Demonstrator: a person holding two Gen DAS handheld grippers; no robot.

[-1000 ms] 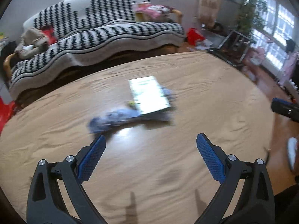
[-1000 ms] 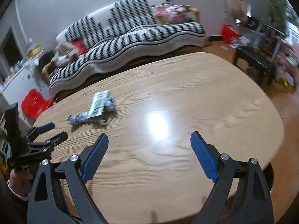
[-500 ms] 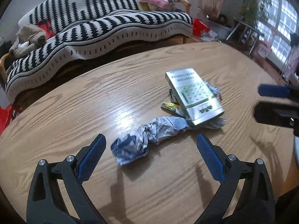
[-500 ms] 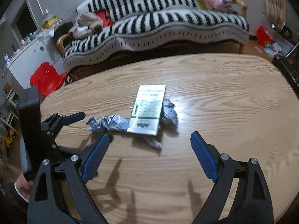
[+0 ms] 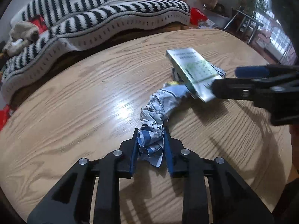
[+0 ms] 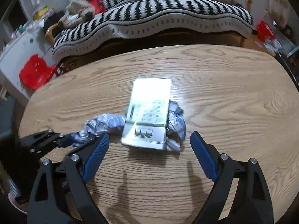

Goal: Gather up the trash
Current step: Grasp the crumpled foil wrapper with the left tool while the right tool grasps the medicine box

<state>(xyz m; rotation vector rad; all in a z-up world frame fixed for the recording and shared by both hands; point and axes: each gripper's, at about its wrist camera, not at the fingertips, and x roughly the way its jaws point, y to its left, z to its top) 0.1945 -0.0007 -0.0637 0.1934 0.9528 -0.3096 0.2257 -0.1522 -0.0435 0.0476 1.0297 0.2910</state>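
Two grippers are over the oval wooden table (image 6: 233,97). My left gripper (image 5: 151,145) has just been closing, and its blue pads now pinch the near end of a crumpled blue-and-white wrapper (image 5: 158,110). The wrapper's other end runs under a flat silver-green box (image 6: 148,112) lying near the table's middle. A second crumpled wad (image 6: 175,125) sticks out from beneath the box's right side. My right gripper (image 6: 149,145) hangs over the near end of the box, fingers spread wide with nothing between them touching the pads. In the left wrist view this gripper reaches in from the right edge, close to the box. A striped sofa (image 6: 149,15) stands beyond the table's far edge.
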